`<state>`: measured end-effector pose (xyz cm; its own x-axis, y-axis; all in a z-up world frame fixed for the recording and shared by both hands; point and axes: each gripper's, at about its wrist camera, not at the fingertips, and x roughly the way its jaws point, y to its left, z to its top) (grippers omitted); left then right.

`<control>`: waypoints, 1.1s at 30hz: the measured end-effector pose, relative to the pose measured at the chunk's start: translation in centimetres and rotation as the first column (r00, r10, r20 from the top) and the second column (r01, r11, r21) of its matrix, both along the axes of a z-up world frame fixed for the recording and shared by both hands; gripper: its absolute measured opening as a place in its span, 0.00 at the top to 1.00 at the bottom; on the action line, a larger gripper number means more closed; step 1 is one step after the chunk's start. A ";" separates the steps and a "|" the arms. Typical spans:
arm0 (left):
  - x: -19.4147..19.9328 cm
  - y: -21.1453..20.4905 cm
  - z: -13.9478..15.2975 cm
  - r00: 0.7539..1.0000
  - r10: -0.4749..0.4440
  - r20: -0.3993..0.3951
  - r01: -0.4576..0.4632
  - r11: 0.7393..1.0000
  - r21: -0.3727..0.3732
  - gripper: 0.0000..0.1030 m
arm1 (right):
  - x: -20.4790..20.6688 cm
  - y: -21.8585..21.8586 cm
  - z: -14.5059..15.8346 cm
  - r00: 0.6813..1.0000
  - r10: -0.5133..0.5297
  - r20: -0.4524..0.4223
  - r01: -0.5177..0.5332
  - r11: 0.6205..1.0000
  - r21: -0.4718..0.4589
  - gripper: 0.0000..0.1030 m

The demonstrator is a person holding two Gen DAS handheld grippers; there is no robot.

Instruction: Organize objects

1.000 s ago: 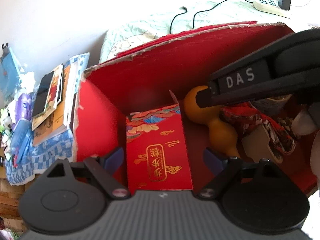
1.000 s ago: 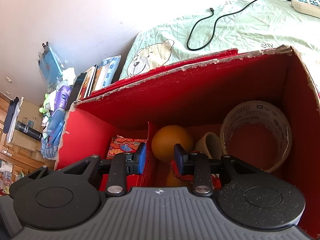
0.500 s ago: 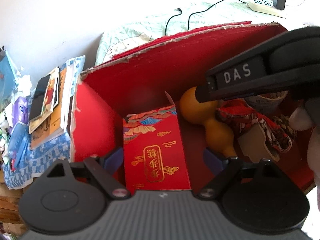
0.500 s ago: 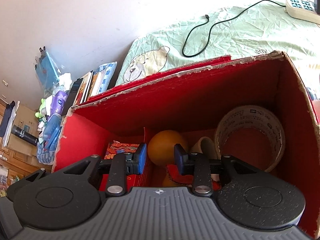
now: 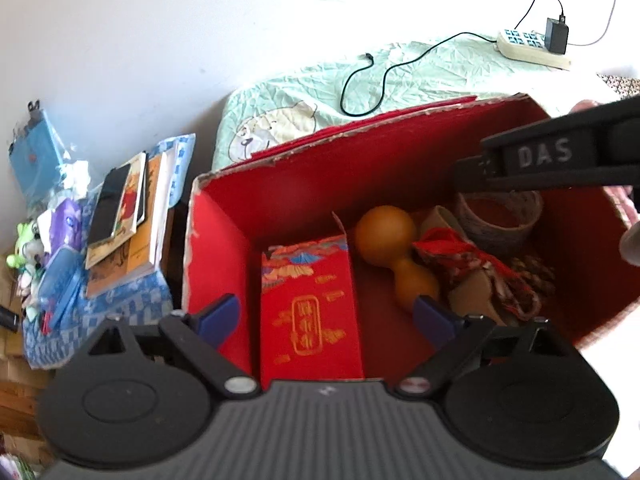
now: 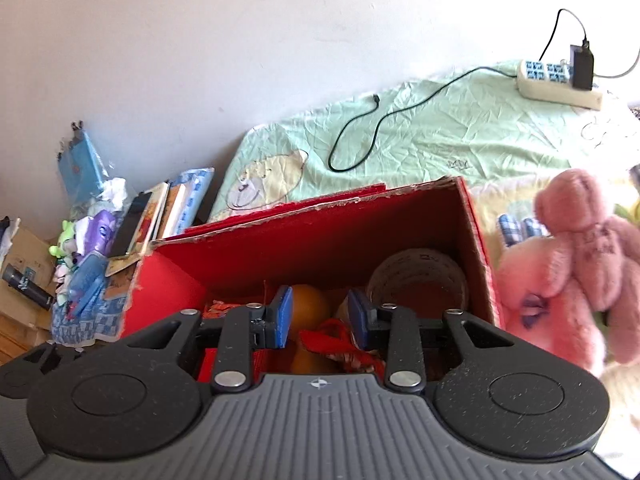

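Note:
An open red cardboard box [image 5: 224,240] stands on the bed. Inside lie a red gift box with gold lettering [image 5: 310,312], an orange gourd [image 5: 386,232], a red tasselled cloth [image 5: 460,256] and a tape roll [image 5: 500,220]. My left gripper [image 5: 326,316] hovers open above the gift box, holding nothing. The right gripper's black body [image 5: 560,160] crosses the box's right corner. In the right wrist view my right gripper [image 6: 320,316] is open and empty above the box [image 6: 340,240], with the gourd [image 6: 310,304] and tape roll [image 6: 416,280] beyond it.
A pink plush toy [image 6: 568,264] lies just right of the box. Books [image 5: 128,216] and small toys [image 5: 36,248] crowd the stand on the left. A black cable [image 5: 380,76] and a power strip [image 5: 532,46] rest on the green sheet [image 6: 440,132] behind.
Both grippers have drawn back and upward from the box, so more of the bed shows. The pink plush toy has come into the right wrist view. Jaw gaps are unchanged.

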<state>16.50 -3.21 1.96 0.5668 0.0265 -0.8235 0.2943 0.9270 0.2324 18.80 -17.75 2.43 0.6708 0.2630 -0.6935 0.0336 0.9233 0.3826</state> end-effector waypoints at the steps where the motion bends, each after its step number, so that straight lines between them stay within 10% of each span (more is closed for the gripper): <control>1: -0.5 0.1 0.3 1.000 0.008 -0.002 -0.008 1.000 -0.006 0.08 | -0.5 -0.1 0.2 1.000 0.002 0.000 -0.002 1.000 -0.001 0.66; 16: -8.5 -1.0 1.1 0.984 0.147 -0.096 -0.152 0.987 -0.045 0.03 | -8.9 -1.7 2.1 0.996 0.093 0.014 -0.093 0.996 -0.013 0.58; 33: -14.5 -3.1 -5.1 0.919 0.269 -0.287 -0.288 0.957 -0.026 0.03 | -13.9 -3.7 -3.9 0.963 0.200 -0.181 -0.200 0.980 0.019 0.50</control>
<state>2.03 -6.27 -3.09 0.2931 0.0903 -0.9518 0.0659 0.9913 0.1143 4.87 -21.50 -1.52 0.4678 0.3797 -0.7981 -0.0832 0.9179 0.3880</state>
